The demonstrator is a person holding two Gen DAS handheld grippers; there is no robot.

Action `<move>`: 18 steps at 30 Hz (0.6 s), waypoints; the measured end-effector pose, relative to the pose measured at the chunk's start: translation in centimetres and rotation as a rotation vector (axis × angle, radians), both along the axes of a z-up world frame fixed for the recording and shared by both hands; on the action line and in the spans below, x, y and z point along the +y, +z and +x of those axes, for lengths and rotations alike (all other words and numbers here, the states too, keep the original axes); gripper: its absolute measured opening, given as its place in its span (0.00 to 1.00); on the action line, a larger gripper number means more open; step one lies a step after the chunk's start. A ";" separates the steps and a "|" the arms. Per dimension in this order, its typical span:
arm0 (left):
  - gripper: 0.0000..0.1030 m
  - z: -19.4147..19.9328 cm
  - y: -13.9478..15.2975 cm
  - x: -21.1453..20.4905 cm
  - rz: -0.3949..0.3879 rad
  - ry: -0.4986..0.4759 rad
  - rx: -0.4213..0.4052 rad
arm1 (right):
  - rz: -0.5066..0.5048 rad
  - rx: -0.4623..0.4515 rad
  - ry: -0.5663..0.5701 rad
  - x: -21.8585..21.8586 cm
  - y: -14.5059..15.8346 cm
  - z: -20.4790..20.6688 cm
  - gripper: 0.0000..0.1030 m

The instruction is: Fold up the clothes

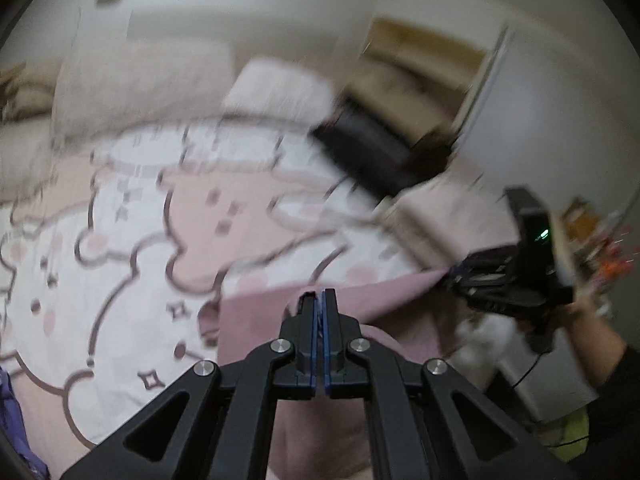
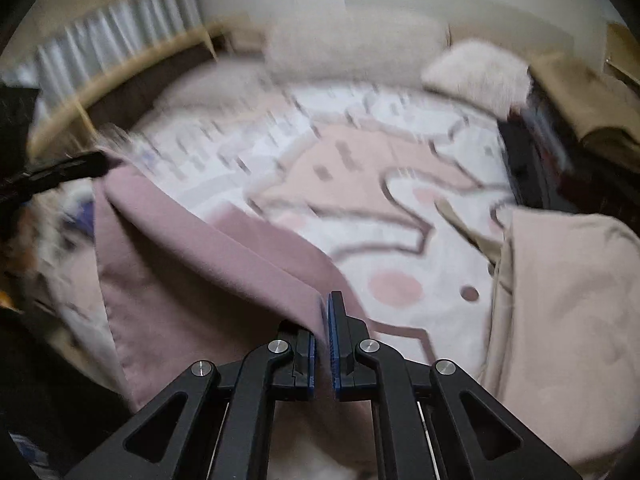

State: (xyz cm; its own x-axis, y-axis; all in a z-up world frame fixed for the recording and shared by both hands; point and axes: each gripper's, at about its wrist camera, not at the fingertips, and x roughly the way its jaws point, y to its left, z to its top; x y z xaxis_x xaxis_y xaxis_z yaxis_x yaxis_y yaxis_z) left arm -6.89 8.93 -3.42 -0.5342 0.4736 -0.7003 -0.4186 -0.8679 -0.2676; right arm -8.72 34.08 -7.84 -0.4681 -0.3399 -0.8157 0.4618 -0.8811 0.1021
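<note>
A mauve garment (image 1: 264, 320) hangs stretched between my two grippers above a bed with a pink and white cartoon cover (image 1: 140, 240). My left gripper (image 1: 319, 300) is shut on one corner of the cloth. The right gripper (image 1: 460, 280) appears at the right of the left wrist view, gripping the other corner. In the right wrist view, my right gripper (image 2: 326, 304) is shut on the mauve garment (image 2: 192, 272), whose taut edge runs up and left to the left gripper (image 2: 100, 166). Both views are motion-blurred.
A pale pink blanket or garment (image 2: 560, 300) lies heaped at the bed's right side. Pillows (image 2: 352, 48) sit at the head of the bed. A dark box-like object (image 1: 372, 152) lies at the bed's far edge. Purple cloth (image 1: 12, 420) shows at the left.
</note>
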 end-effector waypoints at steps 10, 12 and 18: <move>0.02 -5.5 -7.4 0.1 -0.047 0.035 -0.118 | 0.161 -0.145 -0.011 -1.9 -10.0 -6.1 0.15; 0.02 -6.4 -8.4 -0.2 -0.043 0.052 -0.153 | 0.215 -0.102 -0.030 -1.9 -10.1 -6.0 0.42; 0.03 -7.7 -10.1 -0.2 -0.040 0.072 -0.217 | 0.236 0.080 -0.106 0.4 -5.7 -3.1 0.73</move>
